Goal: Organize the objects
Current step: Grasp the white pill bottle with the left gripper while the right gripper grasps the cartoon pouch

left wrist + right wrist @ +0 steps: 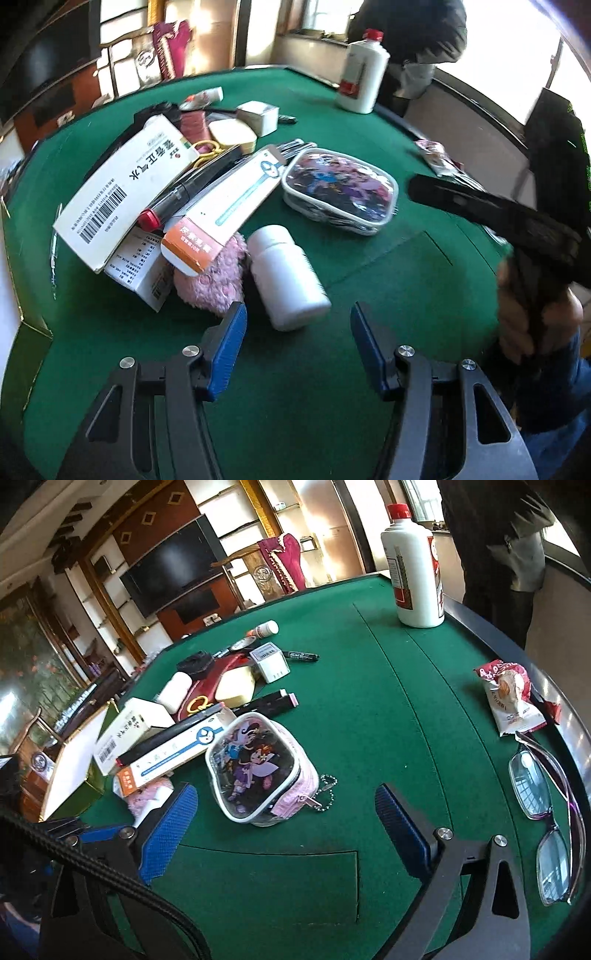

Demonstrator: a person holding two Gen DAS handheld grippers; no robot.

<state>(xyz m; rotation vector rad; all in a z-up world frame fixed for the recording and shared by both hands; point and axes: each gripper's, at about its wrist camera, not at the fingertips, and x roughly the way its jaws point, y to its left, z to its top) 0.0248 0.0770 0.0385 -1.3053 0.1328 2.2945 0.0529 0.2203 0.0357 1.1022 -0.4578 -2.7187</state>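
Observation:
My left gripper hovers open over the green felt table. A white pill bottle lies just ahead of its blue fingertips, untouched. Left of the bottle sit a pink plush toy and a heap of medicine boxes. A clear cartoon-print pouch lies beyond. In the right wrist view my right gripper is open, and the same pouch rests on the felt close in front of its tips, apart from both pads. The right gripper's black body shows at the right, held by a hand.
A white bottle with a red cap stands at the far edge. A snack packet and a pair of glasses lie along the right rim. A marker and a small white box lie behind the heap. A person stands beyond the table.

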